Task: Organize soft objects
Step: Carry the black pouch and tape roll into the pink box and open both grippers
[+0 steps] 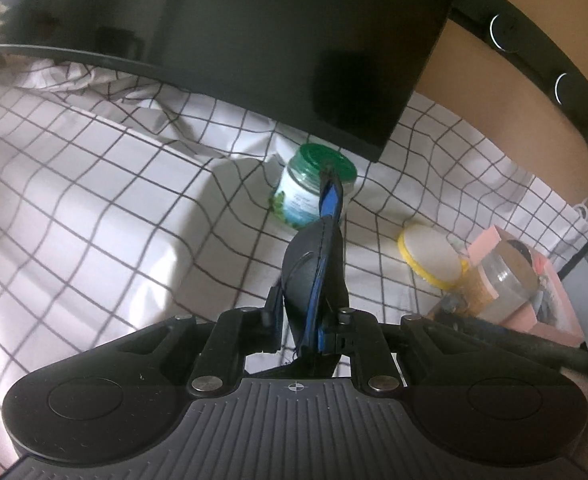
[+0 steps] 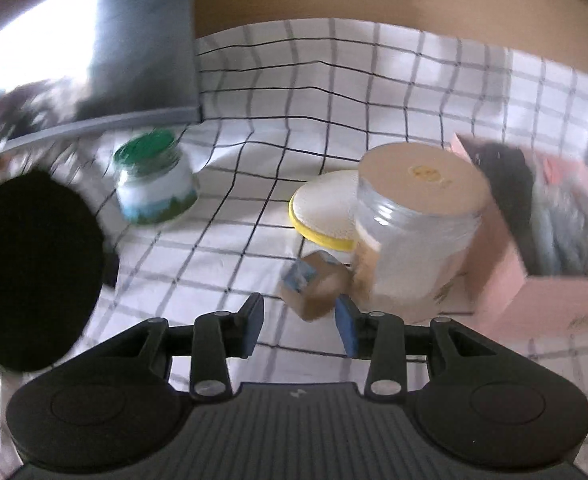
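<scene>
My left gripper (image 1: pixel 308 320) is shut on a black soft item with blue trim and a strap (image 1: pixel 314 276), held above the checked cloth (image 1: pixel 94 208). My right gripper (image 2: pixel 300 318) is open and empty, low over the cloth, just before a small brown and blue carton (image 2: pixel 314 284). A pink box (image 2: pixel 534 248) at the right holds dark and grey soft things (image 2: pixel 554 208); it also shows in the left wrist view (image 1: pixel 534 280). A black round shape (image 2: pixel 34 268) fills the left of the right wrist view.
A green-lidded jar (image 1: pixel 306 188) stands by a dark monitor (image 1: pixel 254 40); it also shows in the right wrist view (image 2: pixel 154 180). A clear jar with a beige lid (image 2: pixel 410 224) and a yellow-rimmed lid (image 2: pixel 326 212) sit by the pink box.
</scene>
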Tool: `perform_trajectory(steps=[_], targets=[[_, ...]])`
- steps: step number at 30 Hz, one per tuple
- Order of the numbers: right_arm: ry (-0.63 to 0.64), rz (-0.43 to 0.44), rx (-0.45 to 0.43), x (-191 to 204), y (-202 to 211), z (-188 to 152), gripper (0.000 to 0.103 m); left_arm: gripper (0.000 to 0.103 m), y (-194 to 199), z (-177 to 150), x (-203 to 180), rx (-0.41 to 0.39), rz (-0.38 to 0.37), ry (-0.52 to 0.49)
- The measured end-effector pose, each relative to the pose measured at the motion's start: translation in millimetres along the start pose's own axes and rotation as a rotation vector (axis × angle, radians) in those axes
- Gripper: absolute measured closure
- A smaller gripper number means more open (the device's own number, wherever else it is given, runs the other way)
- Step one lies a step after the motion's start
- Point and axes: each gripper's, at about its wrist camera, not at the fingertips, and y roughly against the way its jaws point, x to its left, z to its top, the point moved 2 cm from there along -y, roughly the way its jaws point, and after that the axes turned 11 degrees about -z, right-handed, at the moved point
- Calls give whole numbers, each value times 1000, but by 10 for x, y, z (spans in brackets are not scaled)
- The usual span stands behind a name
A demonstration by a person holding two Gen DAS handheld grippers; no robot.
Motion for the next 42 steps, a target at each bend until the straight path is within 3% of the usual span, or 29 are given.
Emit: perform_trajectory(steps=[6,8,10,18,23,27,33,37,42], targets=[[-117,-146,10,196,-232,86,65,85,66,-117,200,37,7,12],[-94,-145,28,228,-309,92,83,85,109,-143,274,39,13,20],[-63,-125,43,255,-328,99,98,85,142,-145,343,36,21,26],[65,24,-37,367,101,338,98,85,146,202,333,-46,22,-17],[116,157,-137,317,527,838,99,85,152,653,25,-149,12,-107],[74,182,-235,-61,849,1297,99,85,170,1002,-368,-235,-28,-172],[22,64,-386,-952,1162,1715,98,85,29,1211,-1184,-282,-160,-252],[-8,-12,-377,-1541,1141,1796,98,85,-258,1160,-1799,-239,-287,-267],[-46,-72,-293,-2141,958,1751,98,85,-839,941,-2431,-122,-398,-260]])
